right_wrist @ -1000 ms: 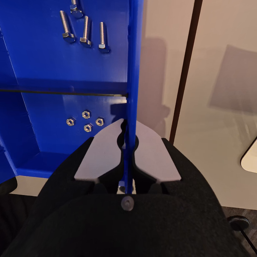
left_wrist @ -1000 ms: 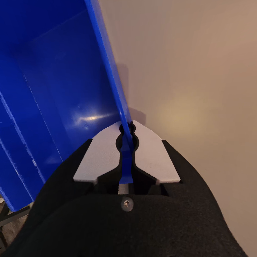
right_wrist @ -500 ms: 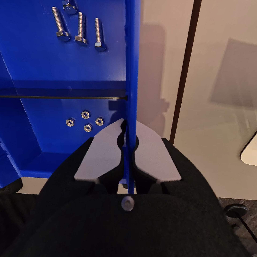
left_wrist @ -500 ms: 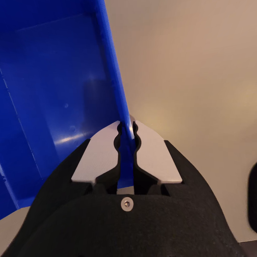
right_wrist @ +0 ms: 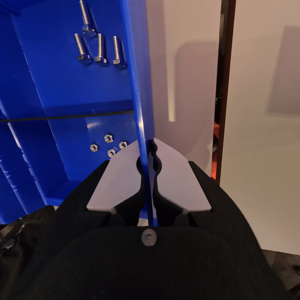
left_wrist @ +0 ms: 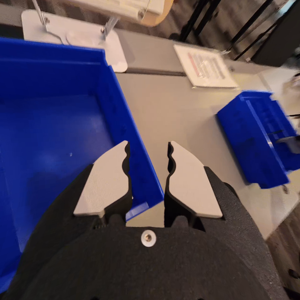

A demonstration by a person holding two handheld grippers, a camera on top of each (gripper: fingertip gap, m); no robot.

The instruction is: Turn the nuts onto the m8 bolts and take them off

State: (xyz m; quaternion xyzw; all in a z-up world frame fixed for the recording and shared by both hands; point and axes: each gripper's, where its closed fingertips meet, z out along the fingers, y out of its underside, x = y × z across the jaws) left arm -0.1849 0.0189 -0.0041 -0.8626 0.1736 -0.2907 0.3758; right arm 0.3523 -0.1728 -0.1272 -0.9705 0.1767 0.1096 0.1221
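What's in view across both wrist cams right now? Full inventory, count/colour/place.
Large bin: 1, blue, left of the left wrist view, no contents seen.
Divided bin: 1, blue, left half of the right wrist view; probably the small blue bin at the right of the left wrist view.
Bolts: 4, silver, far compartment of the divided bin.
Nuts: 4, silver, near compartment, loose.
Divider: 1, dark strip between the two compartments.
Table: pale grey, under the bins.
Printed sheet: 1, white, far on the table.
White base plate: 1, behind the large bin.
Left gripper: open, astride the large bin's right wall.
Right gripper: shut on the divided bin's right wall.
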